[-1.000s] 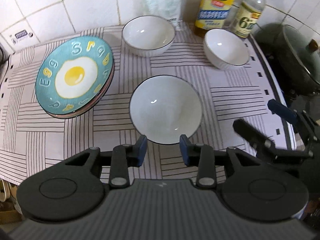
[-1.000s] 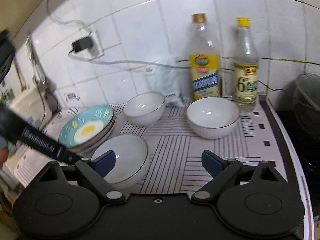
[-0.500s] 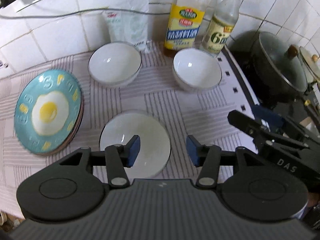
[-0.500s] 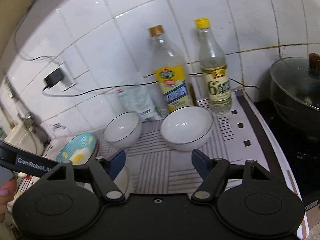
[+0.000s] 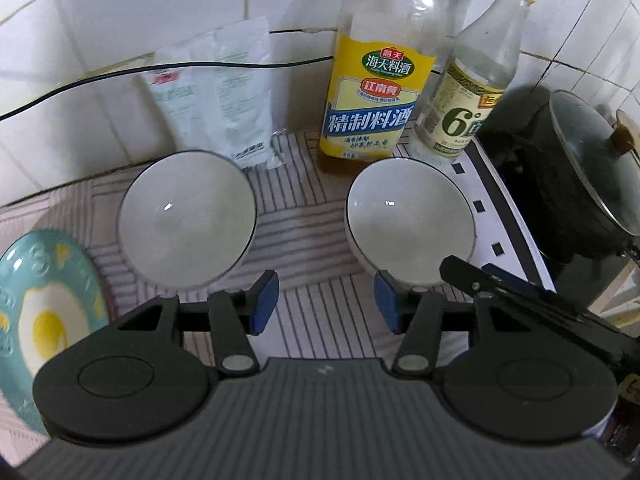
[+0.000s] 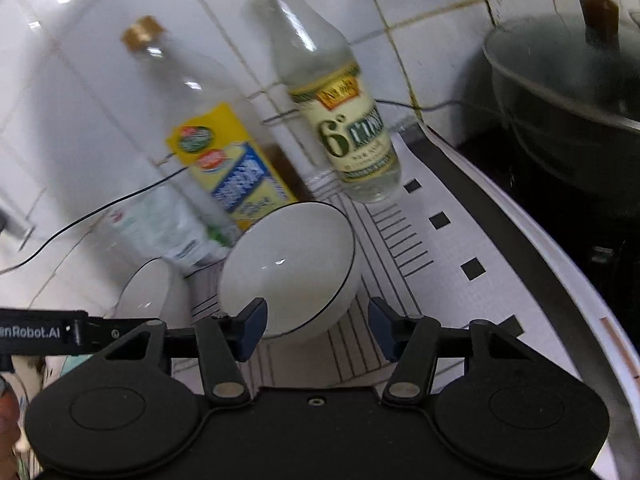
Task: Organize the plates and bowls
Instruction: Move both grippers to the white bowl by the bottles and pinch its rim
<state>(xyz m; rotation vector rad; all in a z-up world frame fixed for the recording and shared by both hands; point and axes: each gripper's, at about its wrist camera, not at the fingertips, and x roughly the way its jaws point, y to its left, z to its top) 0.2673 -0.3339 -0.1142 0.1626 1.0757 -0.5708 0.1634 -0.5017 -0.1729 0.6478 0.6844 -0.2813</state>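
Note:
Two white bowls with dark rims stand on the striped cloth (image 5: 316,216): the left bowl (image 5: 186,220) and the right bowl (image 5: 410,220). A teal fried-egg plate (image 5: 44,320) lies at the far left, on top of other plates. My left gripper (image 5: 325,304) hovers open over the cloth between the two bowls, with nothing in it. My right gripper (image 6: 318,328) is at the near edge of the right bowl (image 6: 288,268). Its jaws are closing with the bowl's near wall showing between them, and the right pad stands apart from it.
A yellow-label bottle (image 5: 376,80), a yellow-capped bottle (image 5: 472,92) and a plastic pouch (image 5: 216,96) stand against the tiled wall behind the bowls. A black pot with a glass lid (image 5: 580,176) sits on the stove to the right. A cable runs along the wall.
Both grippers moved toward the back wall and the two bowls. The shallow white dish dropped out of the left view. The right jaws narrowed and its view rolled; the left jaws widened.

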